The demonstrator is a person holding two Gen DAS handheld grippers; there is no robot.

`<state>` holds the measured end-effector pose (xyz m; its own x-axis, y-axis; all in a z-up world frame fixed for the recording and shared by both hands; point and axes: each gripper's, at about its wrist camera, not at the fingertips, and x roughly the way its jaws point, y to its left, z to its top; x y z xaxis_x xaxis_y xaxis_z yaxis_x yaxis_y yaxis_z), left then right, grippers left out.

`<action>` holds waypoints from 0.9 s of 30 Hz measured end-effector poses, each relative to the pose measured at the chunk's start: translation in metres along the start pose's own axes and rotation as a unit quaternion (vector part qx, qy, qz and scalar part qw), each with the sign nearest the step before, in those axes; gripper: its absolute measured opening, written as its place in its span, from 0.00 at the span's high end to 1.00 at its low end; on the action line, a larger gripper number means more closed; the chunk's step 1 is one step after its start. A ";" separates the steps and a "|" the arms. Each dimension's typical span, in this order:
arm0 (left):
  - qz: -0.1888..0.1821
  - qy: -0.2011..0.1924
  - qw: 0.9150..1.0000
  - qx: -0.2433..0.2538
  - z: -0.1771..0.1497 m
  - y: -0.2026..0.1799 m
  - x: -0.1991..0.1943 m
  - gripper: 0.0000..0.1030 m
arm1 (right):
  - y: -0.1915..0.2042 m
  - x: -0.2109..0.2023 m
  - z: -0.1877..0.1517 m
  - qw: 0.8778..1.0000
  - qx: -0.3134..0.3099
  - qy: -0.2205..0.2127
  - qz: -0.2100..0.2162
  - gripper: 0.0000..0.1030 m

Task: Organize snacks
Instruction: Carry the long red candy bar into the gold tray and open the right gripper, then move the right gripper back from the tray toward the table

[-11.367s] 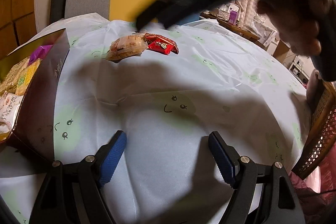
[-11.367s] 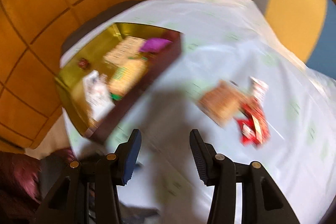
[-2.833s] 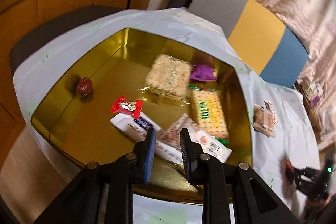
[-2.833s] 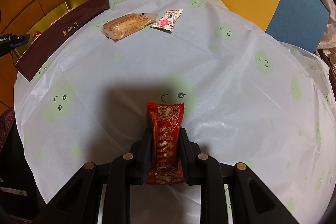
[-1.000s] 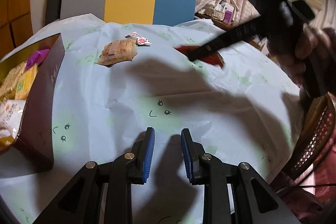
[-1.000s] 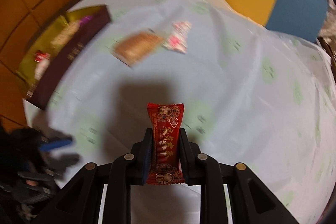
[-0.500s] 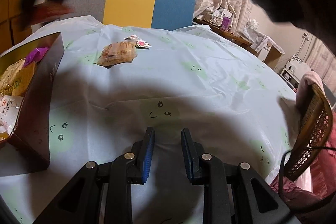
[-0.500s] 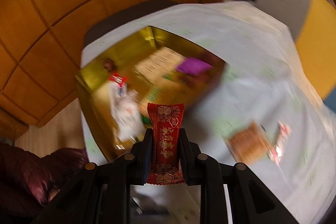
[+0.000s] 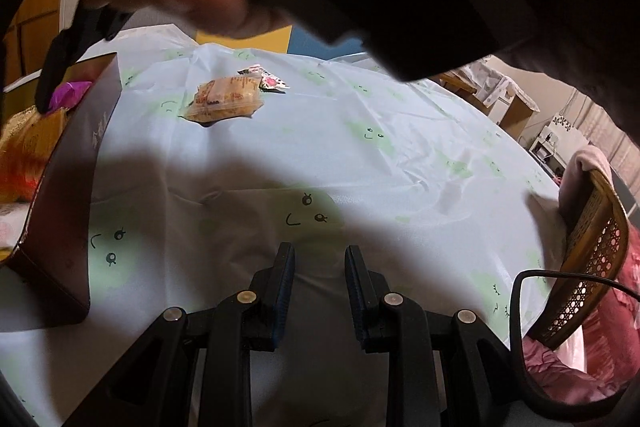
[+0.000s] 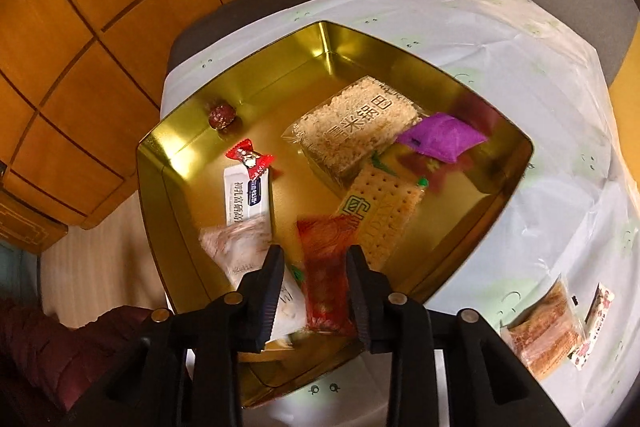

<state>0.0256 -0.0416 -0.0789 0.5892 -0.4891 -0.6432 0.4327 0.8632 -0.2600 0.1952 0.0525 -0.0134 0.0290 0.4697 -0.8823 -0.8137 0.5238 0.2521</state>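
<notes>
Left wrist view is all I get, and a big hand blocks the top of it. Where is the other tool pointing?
Observer: The right tool hangs over an open gold tin, pointing down into it.
Operator: Is it carrying anything?
Observer: A red packet sits between its jaws, which have just been opening. It looks blurred and not pinched.
Operator: What else is in that tin?
Observer: A rice cake bar, a cracker pack, a white bar, a small red candy and a round dark sweet.
</notes>
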 end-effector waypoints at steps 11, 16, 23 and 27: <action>0.012 -0.002 1.000 0.011 -0.001 -0.004 -0.001 0.74 | -0.036 -0.049 -0.036 0.996 0.062 -0.051 -0.030 0.69; 0.017 -0.003 1.000 0.016 -0.001 -0.006 0.000 0.74 | -0.055 -0.064 -0.067 0.992 0.097 -0.060 -0.050 0.68; 0.024 -0.005 0.999 0.022 -0.002 -0.006 0.000 0.74 | -0.078 -0.077 -0.121 0.985 0.136 -0.055 -0.085 0.68; 0.027 -0.006 0.999 0.025 -0.002 -0.008 0.000 0.74 | -0.096 -0.083 -0.156 0.979 0.165 -0.041 -0.112 0.68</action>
<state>0.0208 -0.0479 -0.0787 0.6198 -0.4440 -0.6470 0.4337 0.8810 -0.1891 0.1801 -0.1473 -0.0260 0.2430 0.3653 -0.8986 -0.5505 0.8147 0.1824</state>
